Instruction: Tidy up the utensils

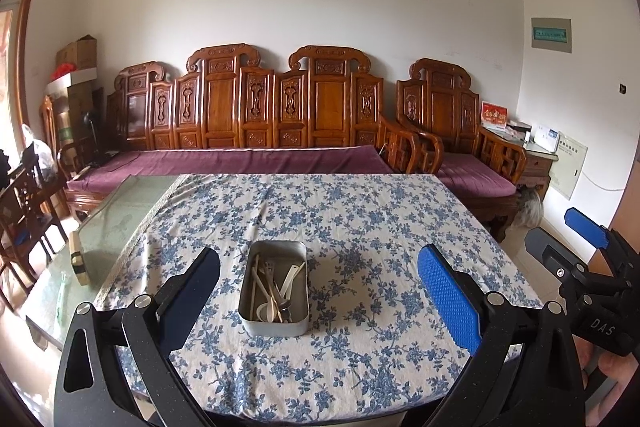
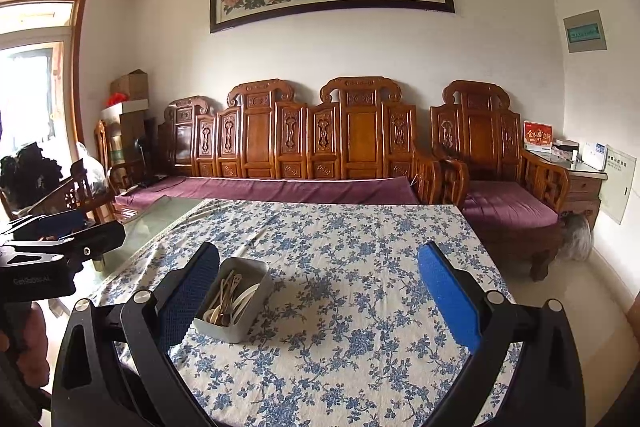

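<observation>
A grey metal tin (image 1: 274,291) sits on the floral tablecloth (image 1: 360,227) near the front edge of the desk (image 1: 120,223), and the utensils (image 1: 276,293) lie jumbled inside it: pale chopsticks, a white spoon with its bowl toward the near end, and some darker metal pieces whose kind is hard to tell. No utensil lies out on the cloth. The left gripper (image 1: 318,281) hangs above the near part of the desk with its jaws spread wide, the tin straight ahead between them and nothing held. The right gripper (image 2: 320,277) hangs beside it, likewise spread wide and empty; in the right wrist view the tin (image 2: 234,301) shows just past its left finger, well off its centre line. Judging by how things lie, either the sorting has not begun or the tin is where everything was meant to end up; the pictures do not settle which. If the utensils are to be taken out and grouped, the next move calls for one gripper to drop toward the tin and close on a single handle. That will be fiddly, since the pieces overlap and the tin walls leave little room for a finger on each side. The other gripper may need to steady the tin so it does not slide on the cloth.
</observation>
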The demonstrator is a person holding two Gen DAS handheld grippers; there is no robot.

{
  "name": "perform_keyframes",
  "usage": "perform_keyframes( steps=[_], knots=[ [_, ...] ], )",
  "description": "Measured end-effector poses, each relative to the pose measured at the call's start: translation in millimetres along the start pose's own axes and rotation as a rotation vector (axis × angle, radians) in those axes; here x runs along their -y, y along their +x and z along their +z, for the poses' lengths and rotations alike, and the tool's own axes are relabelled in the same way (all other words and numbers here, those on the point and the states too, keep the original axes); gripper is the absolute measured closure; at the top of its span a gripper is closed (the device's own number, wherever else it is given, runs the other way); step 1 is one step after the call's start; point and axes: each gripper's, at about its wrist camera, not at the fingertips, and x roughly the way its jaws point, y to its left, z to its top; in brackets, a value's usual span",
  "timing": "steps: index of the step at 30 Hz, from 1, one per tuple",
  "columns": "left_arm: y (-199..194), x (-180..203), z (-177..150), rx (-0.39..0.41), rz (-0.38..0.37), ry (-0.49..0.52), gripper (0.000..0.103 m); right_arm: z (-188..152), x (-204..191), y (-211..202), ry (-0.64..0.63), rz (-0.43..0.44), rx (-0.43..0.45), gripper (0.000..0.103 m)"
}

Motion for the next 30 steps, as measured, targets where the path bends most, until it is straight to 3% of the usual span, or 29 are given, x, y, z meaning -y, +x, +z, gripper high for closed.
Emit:
perform_keyframes(
  steps=[30],
  knots=[
    [1.3,0.4,-2.9,-0.001,0.003,0.003,0.008,-2.7,-1.4,3.4,0.006,0.0,-0.005,0.003]
  ],
)
